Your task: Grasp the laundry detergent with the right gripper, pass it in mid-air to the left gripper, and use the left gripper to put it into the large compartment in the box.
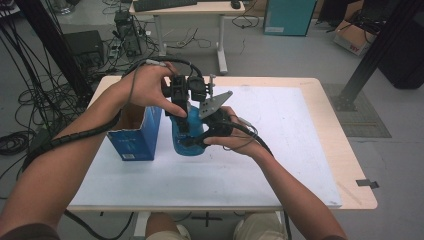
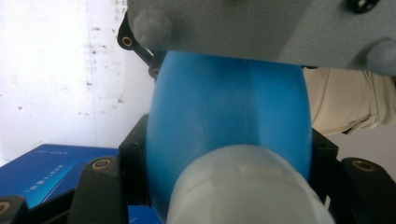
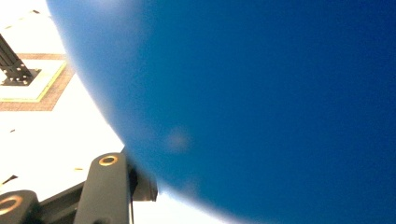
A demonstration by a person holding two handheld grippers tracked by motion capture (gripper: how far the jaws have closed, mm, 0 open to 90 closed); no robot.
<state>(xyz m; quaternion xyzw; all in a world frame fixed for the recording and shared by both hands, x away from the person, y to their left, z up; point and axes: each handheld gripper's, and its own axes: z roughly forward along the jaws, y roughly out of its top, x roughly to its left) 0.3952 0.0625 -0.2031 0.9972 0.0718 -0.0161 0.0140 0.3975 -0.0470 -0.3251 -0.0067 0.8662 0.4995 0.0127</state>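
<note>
A blue bottle [image 1: 189, 136] is standing just right of the open blue box [image 1: 135, 137]. The left gripper [image 1: 181, 112] is clamping its neck from above; the right gripper [image 1: 196, 141] is pinching its body, seemingly steadying it.

A grey floor [image 1: 280, 50] is lying behind the table [image 1: 330, 130] (cables [image 1: 30, 100] are sprawling leftward), with a desk [image 1: 190, 9] standing beyond.

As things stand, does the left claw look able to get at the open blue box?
Probably not yet. The left claw looks shut on the blue bottle, which the right claw also holds. The blue box stands close beside it, with nothing between, once the bottle is released.
</note>
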